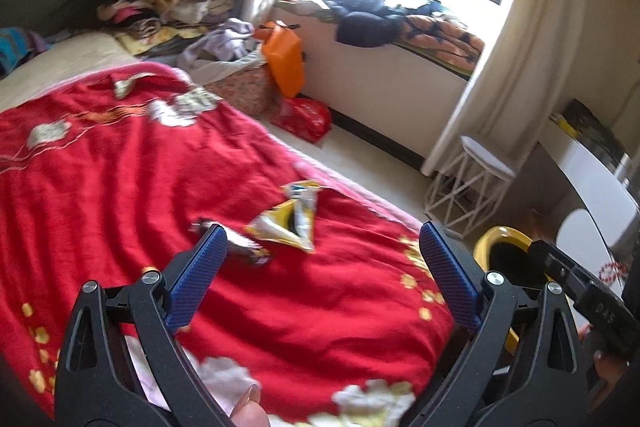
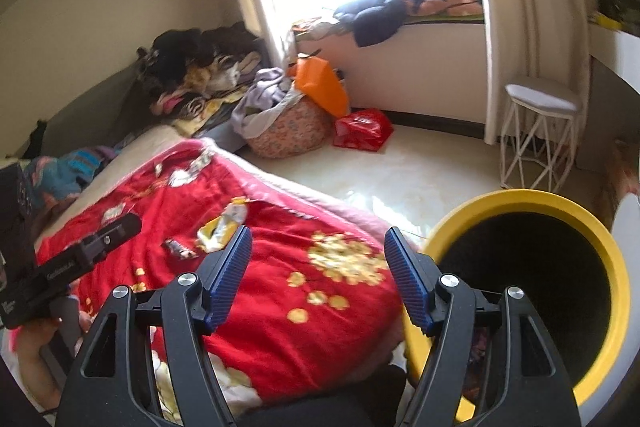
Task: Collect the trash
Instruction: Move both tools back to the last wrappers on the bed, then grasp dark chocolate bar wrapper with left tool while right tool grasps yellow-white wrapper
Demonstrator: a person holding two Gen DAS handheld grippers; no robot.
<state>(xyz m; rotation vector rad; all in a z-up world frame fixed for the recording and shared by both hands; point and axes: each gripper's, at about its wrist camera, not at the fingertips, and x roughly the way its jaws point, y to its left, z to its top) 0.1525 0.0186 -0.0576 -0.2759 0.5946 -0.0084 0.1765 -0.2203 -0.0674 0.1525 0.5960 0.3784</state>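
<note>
- Two pieces of trash lie on the red blanket (image 1: 120,187): a yellow-and-white snack wrapper (image 1: 289,223) and, just beside it, a small dark wrapper (image 1: 236,243).
- In the left wrist view the left gripper (image 1: 322,241) hangs over the blanket with its jaws spread wide and nothing between the blue pads (image 1: 196,277); the dark wrapper sits just past the tip of one pad.
- Seen from the right wrist camera, the right gripper (image 2: 318,247) is likewise spread wide and holds nothing; the yellow-and-white snack wrapper (image 2: 222,227) and the small dark wrapper (image 2: 180,247) lie farther along the red blanket (image 2: 280,287).
- One yellow bin (image 2: 520,197) with a dark inside stands at the foot of the bed, close beside the right gripper.
- Farther off on the floor are a red plastic bag (image 2: 362,129), an orange bag (image 2: 322,85) atop a stuffed floral basket (image 2: 286,131), and a white wire stool (image 2: 538,131) near the curtain (image 1: 520,47).
</note>
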